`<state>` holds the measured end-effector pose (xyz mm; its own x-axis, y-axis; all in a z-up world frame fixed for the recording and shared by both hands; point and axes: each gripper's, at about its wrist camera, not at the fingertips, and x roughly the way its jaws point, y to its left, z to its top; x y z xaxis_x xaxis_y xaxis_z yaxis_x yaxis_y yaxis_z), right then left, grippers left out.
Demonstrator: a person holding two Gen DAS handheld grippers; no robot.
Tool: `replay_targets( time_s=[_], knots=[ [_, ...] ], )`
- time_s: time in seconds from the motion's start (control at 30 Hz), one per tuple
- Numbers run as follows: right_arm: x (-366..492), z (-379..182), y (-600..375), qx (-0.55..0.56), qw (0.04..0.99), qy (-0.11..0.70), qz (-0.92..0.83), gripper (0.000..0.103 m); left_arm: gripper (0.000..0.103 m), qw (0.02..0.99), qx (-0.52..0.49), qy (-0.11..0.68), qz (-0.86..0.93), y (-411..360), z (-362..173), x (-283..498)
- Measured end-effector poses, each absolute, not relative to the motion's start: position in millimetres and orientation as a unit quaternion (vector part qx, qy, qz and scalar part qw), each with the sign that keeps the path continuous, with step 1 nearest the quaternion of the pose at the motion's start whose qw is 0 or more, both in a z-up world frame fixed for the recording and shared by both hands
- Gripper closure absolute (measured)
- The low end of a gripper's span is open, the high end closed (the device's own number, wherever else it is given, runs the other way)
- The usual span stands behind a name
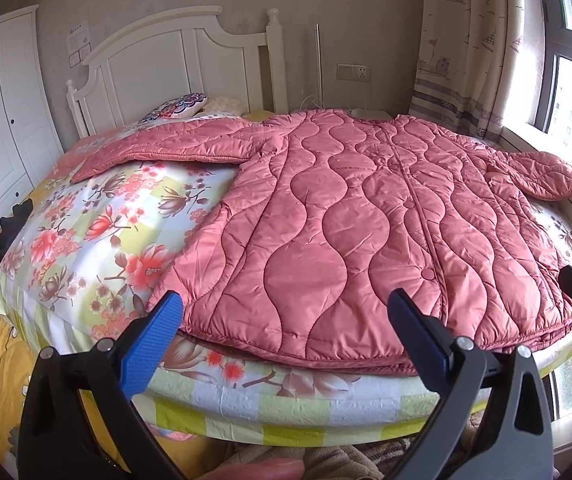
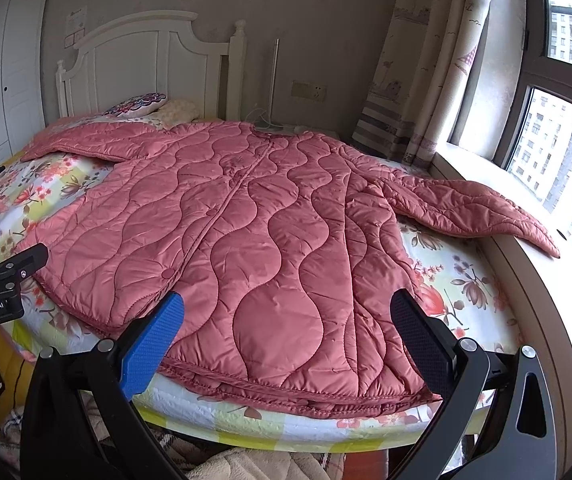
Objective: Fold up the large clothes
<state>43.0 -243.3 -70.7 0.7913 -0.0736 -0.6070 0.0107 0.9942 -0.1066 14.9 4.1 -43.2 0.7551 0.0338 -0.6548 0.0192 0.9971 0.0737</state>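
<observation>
Nearest each lens, both tools sit spread and empty at the foot of the bed [image 1: 286, 404]: the left gripper [image 1: 286, 312] hovers over the hem at the coat's left-centre, and the right gripper [image 2: 286, 312] hovers over the hem nearer the window side, neither touching cloth.

The quilted pink coat [image 1: 366, 208] lies face up and flat on the floral bedsheet [image 1: 98, 220], buttoned down the front, collar toward the white headboard [image 1: 174, 60], hem at the near edge. Its left sleeve [image 1: 158, 148] stretches out across the sheet toward the wardrobe side; its right sleeve [image 2: 474, 208] reaches onto the windowsill [image 2: 526, 264].

By the look of it, the coat is padded, soft and fairly light, but bulky and springy, so folds will likely puff open unless pressed down. The shell looks glossy and may slide between the pads; a thin pinch of the outer layer could slip or lift only one layer. Better holds seem to be the stitched hem edge, the cuffs, or the shoulder seams, where the layers are bound together. The sleeves probably want bringing in over the body first.
</observation>
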Motion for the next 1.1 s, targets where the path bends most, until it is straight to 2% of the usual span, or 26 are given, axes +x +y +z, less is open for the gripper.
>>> replay_targets(
  time_s=[0.67, 0.83, 0.97, 1.1],
  knots=[
    [53, -85, -257, -0.039, 0.938, 0.343, -0.027, 0.004, 0.002, 0.926, 0.043, 0.375, -0.006, 13, -61, 30],
    [61, -99, -292, -0.012, 0.932, 0.357, -0.062, 0.004, 0.002, 0.925, 0.020, 0.380, -0.002, 55, -76, 51],
    [72, -113, -323, 0.014, 0.922, 0.376, -0.094, 0.004, 0.002, 0.909, 0.061, 0.409, 0.049, 86, -91, 84],
    [80, -121, -350, 0.028, 0.914, 0.384, -0.128, 0.004, 0.002, 0.884, -0.016, 0.466, 0.045, 132, -100, 120]
  ],
)
